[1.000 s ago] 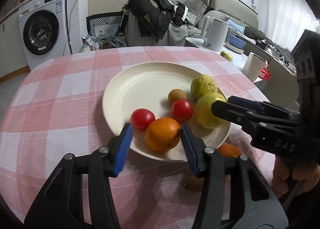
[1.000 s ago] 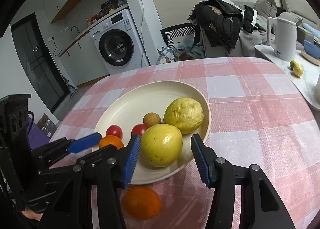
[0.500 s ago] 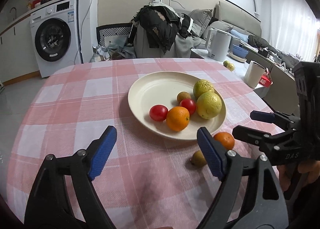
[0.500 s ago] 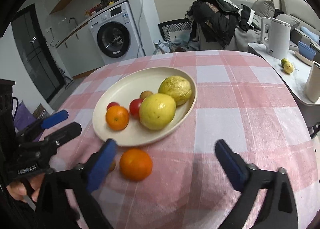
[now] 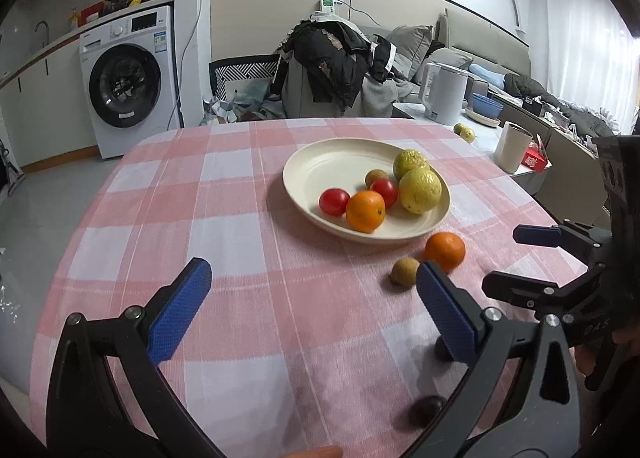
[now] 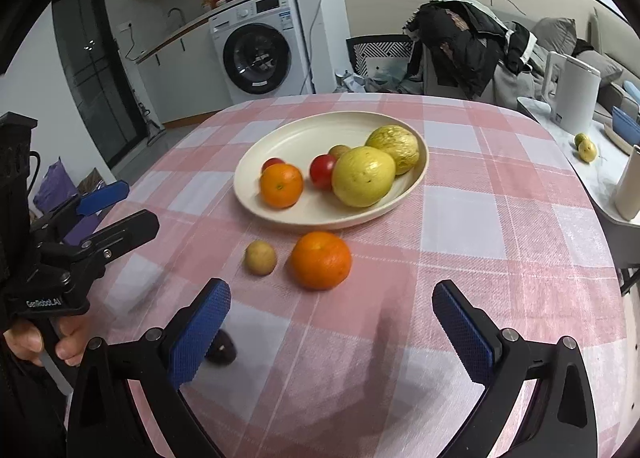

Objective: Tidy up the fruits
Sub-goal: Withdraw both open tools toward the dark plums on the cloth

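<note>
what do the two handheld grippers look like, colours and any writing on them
Both are black plastic frames with silver pivot bolts and two long fingers ending in blue textured pads. The left gripper carries white "GenRobot.AI" lettering on its body; the right gripper shows white "DAS". A bare hand holds the left one's handle.

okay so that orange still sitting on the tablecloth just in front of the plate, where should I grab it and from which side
Grip the loose orange across its widest middle, coming down from above and the near side with the right gripper, whose jaws have just opened wide and hold nothing. It is round, so any pair of opposite sides works; keep the fingers clear of the small brown fruit beside it and the plate behind.
</note>
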Motion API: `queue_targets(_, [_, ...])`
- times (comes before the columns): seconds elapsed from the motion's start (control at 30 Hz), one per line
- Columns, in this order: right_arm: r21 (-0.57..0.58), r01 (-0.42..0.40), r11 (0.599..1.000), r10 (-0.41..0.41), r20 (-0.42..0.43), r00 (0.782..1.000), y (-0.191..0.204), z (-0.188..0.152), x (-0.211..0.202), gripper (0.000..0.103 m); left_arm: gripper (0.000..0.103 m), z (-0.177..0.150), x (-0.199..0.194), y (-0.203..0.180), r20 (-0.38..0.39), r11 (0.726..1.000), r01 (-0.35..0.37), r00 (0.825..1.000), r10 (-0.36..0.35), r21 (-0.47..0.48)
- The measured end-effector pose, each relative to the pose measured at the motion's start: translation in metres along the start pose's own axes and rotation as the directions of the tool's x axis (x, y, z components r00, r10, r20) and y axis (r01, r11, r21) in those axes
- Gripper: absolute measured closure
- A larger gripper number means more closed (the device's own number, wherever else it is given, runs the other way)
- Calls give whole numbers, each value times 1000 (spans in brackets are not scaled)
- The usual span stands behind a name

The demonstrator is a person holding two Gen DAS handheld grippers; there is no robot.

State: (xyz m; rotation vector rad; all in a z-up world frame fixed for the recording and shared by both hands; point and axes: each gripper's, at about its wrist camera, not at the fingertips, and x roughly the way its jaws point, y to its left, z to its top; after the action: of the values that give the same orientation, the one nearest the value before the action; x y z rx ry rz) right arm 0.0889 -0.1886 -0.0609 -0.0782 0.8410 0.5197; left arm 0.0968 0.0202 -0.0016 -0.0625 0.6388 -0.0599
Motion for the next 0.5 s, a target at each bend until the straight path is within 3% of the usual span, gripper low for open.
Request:
queue_targets(0.2, [-30,-8,1000,8,-8,1000,7,-9,-7,0,1,-17,-16,0,-28,999,38,999,-39,-27])
queue_targets(0.5, [-90,-12,996,9,-35,999,18,-11,-9,0,1,-34,-27,-10,-55,999,34,998,-34,8])
